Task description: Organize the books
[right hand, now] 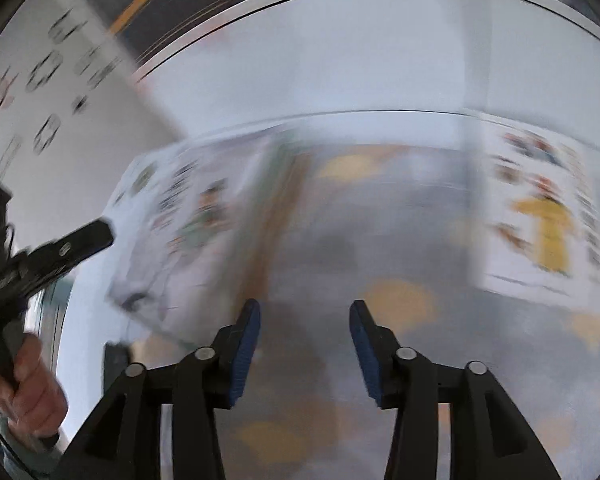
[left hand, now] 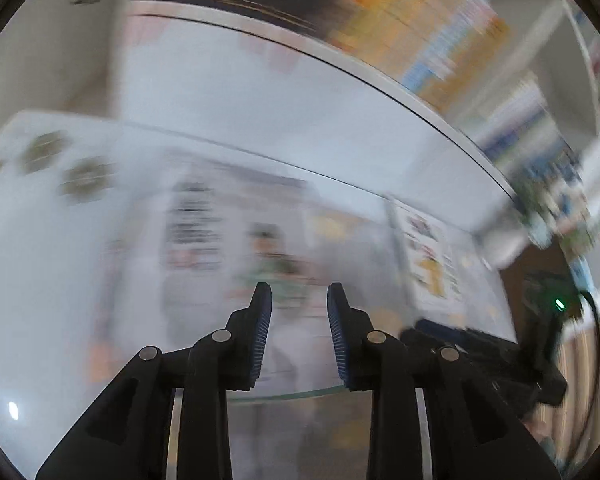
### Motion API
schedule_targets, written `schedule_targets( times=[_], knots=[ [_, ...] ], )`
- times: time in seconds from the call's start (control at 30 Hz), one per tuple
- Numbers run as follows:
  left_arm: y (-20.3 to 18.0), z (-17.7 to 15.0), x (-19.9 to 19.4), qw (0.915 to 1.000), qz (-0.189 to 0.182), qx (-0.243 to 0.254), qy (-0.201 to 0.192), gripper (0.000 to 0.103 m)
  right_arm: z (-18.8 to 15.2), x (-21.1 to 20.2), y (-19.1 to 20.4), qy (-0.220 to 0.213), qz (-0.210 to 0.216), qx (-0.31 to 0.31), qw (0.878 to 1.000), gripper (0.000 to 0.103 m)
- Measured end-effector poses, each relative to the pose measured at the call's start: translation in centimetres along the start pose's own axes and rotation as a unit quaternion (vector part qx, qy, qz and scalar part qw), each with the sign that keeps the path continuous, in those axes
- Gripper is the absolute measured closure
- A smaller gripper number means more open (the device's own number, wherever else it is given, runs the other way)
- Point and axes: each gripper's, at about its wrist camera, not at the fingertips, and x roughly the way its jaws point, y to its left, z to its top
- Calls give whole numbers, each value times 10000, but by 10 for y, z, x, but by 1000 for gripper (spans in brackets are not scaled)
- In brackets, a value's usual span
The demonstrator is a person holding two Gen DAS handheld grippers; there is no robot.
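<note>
In the left wrist view the left gripper [left hand: 299, 300] hangs above the white desk [left hand: 228, 92] with its jaws parted and nothing between them; ahead of the jaws, and partly beyond their tips, lies an open book [left hand: 204, 220], flat, its pale page carrying blocks of dark print and a small coloured figure, all smeared by motion blur; to the right of the jaws a second book [left hand: 428, 256] shows a white page with small pictures, and I judge both lie spread open because they have yet to be closed and gathered; further right the other gripper's dark body is in view, and beyond the desk edge stand blurred coloured spines on a shelf [left hand: 452, 40]. In the right wrist view the right gripper [right hand: 305, 308] also stands with jaws apart and empty, over a grey surface with orange patches, which may be a large cover, though the blur leaves that unsure; to the left of the jaws the open book [right hand: 180, 220] slopes, and the left gripper [right hand: 88, 236] reaches toward its near corner, held by a hand [right hand: 24, 392]; to the right lies the page with a yellow figure [right hand: 548, 220].
</note>
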Motion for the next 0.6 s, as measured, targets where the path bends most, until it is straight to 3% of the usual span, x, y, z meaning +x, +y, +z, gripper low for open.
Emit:
schedule_targets(
  times=[0.13, 0.3, 0.33, 0.43, 0.53, 0.6],
  knots=[
    [-74, 5, 67, 9959, -477, 495, 584, 76, -2, -27, -94, -297, -759, 827, 9932, 55],
    [-120, -2, 149, 9899, -804, 369, 1104, 77, -5, -50, -184, -617, -1297, 1707, 9748, 55],
    [-126, -2, 167, 9888, -812, 364, 1200, 77, -6, -52, -198, -638, -1404, 1790, 9717, 62],
    [-138, -6, 194, 9886, -656, 286, 1325, 80, -4, -47, -224, -579, -1418, 1868, 9704, 69],
    [-143, -9, 210, 9845, -822, 188, 1539, 80, 0, -37, -231, -528, -1304, 1743, 9746, 72],
    [-150, -12, 219, 9783, -1141, 118, 1726, 80, 0, -34, -231, -505, -1087, 1704, 9781, 72]
  ],
)
